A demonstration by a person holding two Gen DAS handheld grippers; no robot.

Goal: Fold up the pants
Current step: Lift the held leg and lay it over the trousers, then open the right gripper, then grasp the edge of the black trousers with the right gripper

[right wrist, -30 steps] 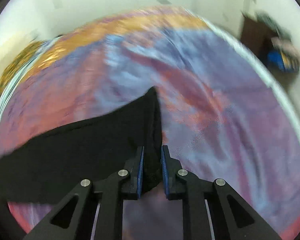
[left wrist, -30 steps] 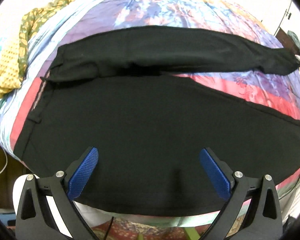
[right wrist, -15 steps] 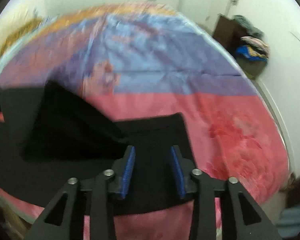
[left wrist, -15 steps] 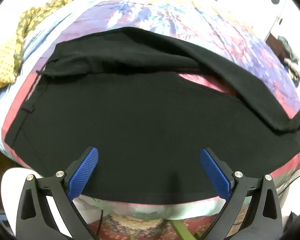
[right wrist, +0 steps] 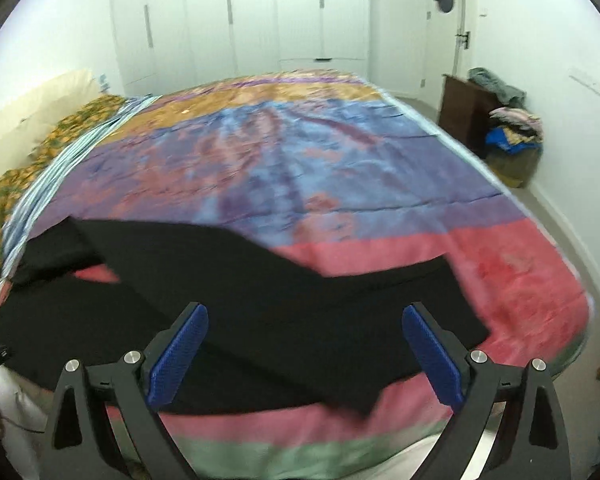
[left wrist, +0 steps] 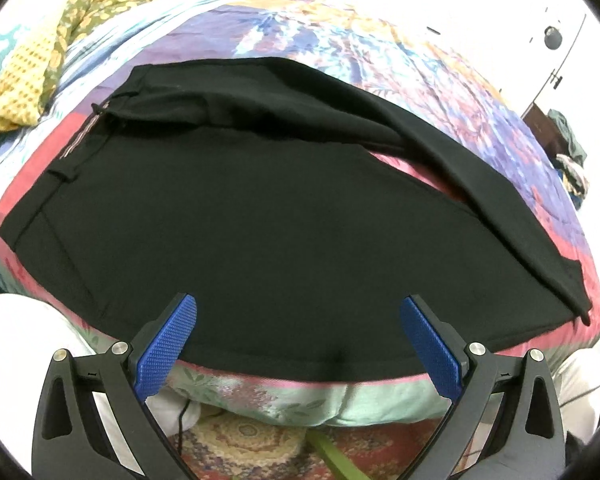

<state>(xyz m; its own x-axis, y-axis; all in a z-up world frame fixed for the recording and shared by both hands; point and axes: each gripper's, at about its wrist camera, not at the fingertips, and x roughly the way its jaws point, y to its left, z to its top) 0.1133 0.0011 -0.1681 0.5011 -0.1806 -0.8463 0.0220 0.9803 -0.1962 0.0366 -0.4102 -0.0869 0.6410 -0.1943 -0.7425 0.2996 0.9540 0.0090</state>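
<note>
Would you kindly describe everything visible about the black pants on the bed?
The black pants are plain, matte woven cloth, lying flat on the colourful bedspread near its front edge. The waistband, with a striped inner lining showing, lies at the left in the left wrist view. The far leg crosses diagonally over the near one, hems roughly together at the right. Neither gripper touches them.
</note>
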